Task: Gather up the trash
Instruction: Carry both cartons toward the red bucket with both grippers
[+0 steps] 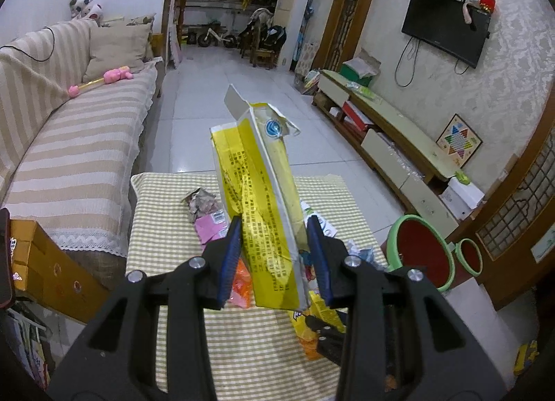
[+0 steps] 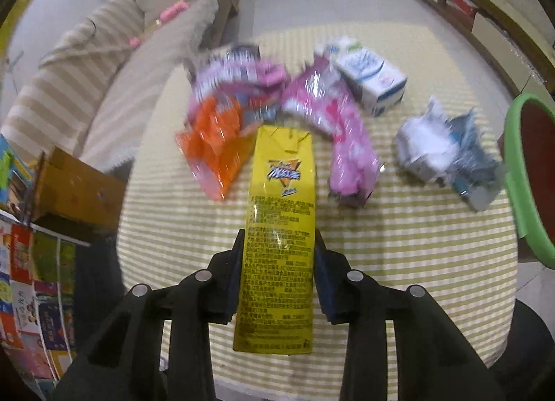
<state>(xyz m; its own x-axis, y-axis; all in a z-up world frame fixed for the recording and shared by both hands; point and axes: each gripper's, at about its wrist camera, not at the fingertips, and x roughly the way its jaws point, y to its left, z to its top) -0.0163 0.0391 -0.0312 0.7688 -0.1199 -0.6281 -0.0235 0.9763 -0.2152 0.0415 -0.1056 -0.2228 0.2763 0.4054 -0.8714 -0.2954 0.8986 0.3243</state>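
Note:
My left gripper is shut on a torn yellow-and-white carton and holds it upright above the checked table. My right gripper is shut on a yellow drink box, lifted over the table. Below lie an orange wrapper, pink wrappers, a white-and-blue milk carton and crumpled silver-blue wrapping. The right view is blurred by motion. A red bin with a green rim stands right of the table; it also shows in the right wrist view.
A striped sofa runs along the left with a pink toy. A cardboard box sits by the table's left corner. A low TV cabinet lines the right wall. A smaller red bin stands behind the big one.

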